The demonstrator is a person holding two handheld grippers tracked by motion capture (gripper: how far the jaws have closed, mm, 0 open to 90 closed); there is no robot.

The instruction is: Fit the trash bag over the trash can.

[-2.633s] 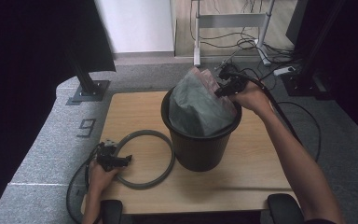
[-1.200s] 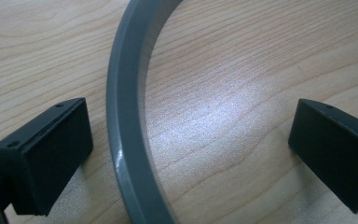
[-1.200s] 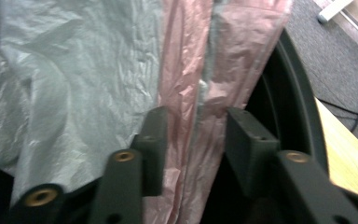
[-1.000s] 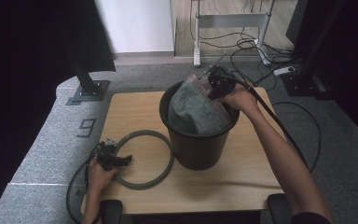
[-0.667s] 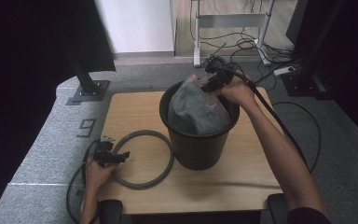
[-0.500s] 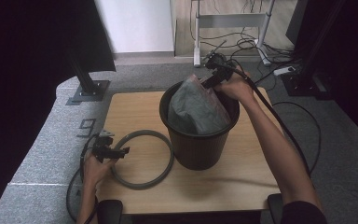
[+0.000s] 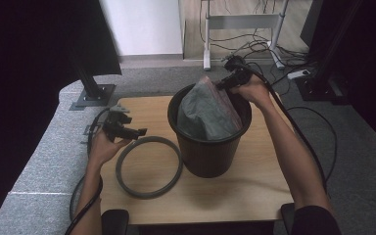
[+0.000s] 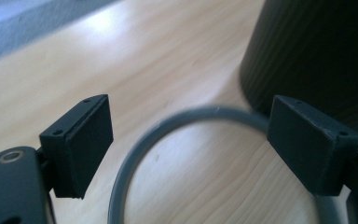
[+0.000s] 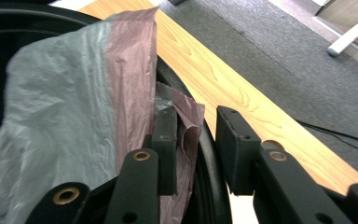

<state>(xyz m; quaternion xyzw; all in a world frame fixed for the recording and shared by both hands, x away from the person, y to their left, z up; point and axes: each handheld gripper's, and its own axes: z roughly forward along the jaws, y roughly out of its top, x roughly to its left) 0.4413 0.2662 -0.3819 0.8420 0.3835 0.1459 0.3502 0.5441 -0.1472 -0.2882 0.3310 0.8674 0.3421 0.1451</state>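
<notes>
Bag (image 9: 74, 93) edge and bucket rim (image 9: 209, 186) between part-open right gripper (image 9: 193, 154) jaws.

Wood table (image 7: 254, 196), grey carpet (image 7: 44, 156), white wall panel (image 7: 142, 24), floor cables (image 7: 254, 49).

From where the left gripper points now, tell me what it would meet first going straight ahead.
Probably the grey ring lying on the table: its arc crosses between the open fingers of the left gripper. Just beyond stands the black bin, though depth is hard to judge.
</notes>
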